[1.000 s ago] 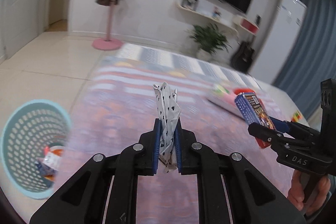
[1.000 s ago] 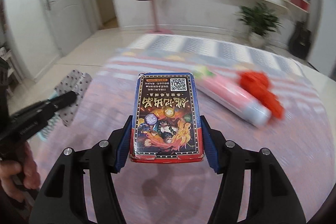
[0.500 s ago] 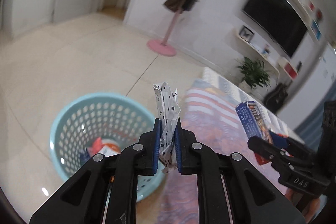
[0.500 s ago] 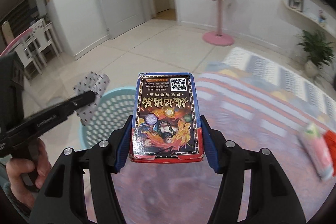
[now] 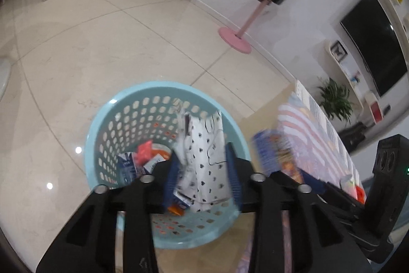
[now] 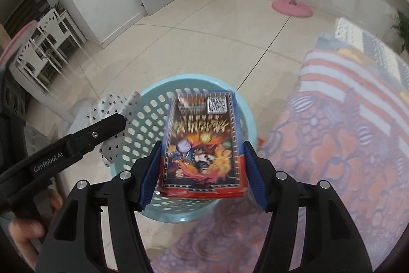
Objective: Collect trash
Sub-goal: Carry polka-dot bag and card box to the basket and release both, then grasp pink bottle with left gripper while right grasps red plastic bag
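pale floor tile [image 5: 107,47] lies bare on the far and left sides of your one basket [image 5: 102,124], while the striped rug [image 6: 345,134] edge runs close along its right rim. your left gripper [image 5: 202,168] hangs over the basket mouth; its fingers have just been opening and stand clear of the spotted paper [image 5: 204,145] between them. your right gripper [image 6: 202,170] sits over the near rim, fingers apart beside one box [image 6: 202,145], blurred; whether they press it you cannot tell. several scraps [image 5: 143,157] lie in the bottom. one pink stand [image 5: 235,40] stands well apart.
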A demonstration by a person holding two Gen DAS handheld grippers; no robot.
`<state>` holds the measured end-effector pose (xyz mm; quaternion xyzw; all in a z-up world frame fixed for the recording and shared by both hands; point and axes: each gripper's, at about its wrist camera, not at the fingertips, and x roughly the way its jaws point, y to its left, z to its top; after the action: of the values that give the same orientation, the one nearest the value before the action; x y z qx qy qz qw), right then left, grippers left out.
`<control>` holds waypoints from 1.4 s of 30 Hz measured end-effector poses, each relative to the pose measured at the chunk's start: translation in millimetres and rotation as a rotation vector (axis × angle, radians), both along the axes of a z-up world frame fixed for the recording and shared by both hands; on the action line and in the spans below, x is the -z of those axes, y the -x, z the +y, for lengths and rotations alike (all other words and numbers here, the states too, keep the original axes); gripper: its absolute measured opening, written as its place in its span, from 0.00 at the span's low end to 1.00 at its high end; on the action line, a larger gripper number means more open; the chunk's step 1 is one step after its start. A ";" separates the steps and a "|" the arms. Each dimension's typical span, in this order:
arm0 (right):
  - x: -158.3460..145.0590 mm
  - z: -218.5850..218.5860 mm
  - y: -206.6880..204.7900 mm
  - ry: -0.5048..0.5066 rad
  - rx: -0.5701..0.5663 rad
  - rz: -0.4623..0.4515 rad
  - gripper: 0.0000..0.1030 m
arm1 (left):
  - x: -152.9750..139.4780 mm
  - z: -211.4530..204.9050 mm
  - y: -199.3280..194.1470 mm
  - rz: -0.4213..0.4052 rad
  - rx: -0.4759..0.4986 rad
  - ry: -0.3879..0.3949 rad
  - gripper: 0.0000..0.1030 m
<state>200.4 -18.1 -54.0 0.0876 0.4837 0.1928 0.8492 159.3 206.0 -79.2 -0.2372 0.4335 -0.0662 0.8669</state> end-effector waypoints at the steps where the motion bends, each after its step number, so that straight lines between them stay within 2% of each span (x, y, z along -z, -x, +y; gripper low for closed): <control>1: 0.2 -1.3 -1.4 -0.015 0.003 0.006 0.58 | 1.1 2.2 -1.2 0.003 -0.004 0.006 0.35; 2: 0.2 -3.0 -2.1 -0.022 0.008 0.006 0.59 | 1.4 4.5 -1.3 0.008 -0.010 0.011 0.37; 4: -1.0 -6.8 -0.7 -0.029 0.012 -0.002 0.60 | 1.8 7.7 -1.3 0.008 -0.017 0.027 0.47; 6: 0.2 -12.7 1.1 -0.029 0.024 0.001 0.60 | 0.6 11.0 -0.4 0.003 -0.028 0.049 0.60; 10: 2.4 -23.8 6.6 -0.052 0.040 0.011 0.60 | -1.3 9.1 -0.3 -0.003 -0.029 0.054 0.62; 14: -4.6 -34.8 18.1 -0.029 0.041 -0.017 0.60 | -4.9 5.5 0.8 -0.019 -0.029 0.058 0.67; 19: -18.8 -57.3 36.8 0.000 0.058 -0.077 0.60 | -24.8 -19.5 7.5 -0.103 -0.004 -0.005 0.70; 21: -25.4 -73.3 46.7 0.010 0.072 -0.107 0.60 | -35.7 -33.1 14.2 -0.160 0.013 -0.044 0.70; 25: -38.8 -120.1 76.5 0.035 0.144 -0.175 0.60 | -52.3 -67.7 28.2 -0.244 0.077 -0.123 0.70; 27: -41.3 -151.4 93.6 0.046 0.200 -0.200 0.60 | -57.7 -86.7 34.9 -0.265 0.115 -0.135 0.70; 33: -45.3 -267.2 136.9 0.148 0.405 -0.247 0.60 | -65.5 -171.0 45.0 -0.273 0.311 -0.084 0.70; 38: -38.2 -370.8 159.8 0.164 0.593 -0.241 0.60 | -61.1 -254.7 42.3 -0.242 0.443 0.030 0.71; 42: -18.4 -426.7 155.5 0.182 0.665 -0.196 0.62 | -51.1 -329.0 36.7 -0.195 0.550 0.078 0.71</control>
<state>45.0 -444.9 -35.7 0.1452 0.3603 -0.1304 0.9122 122.7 -123.0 -28.1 -0.1364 0.3931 -0.3376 0.8443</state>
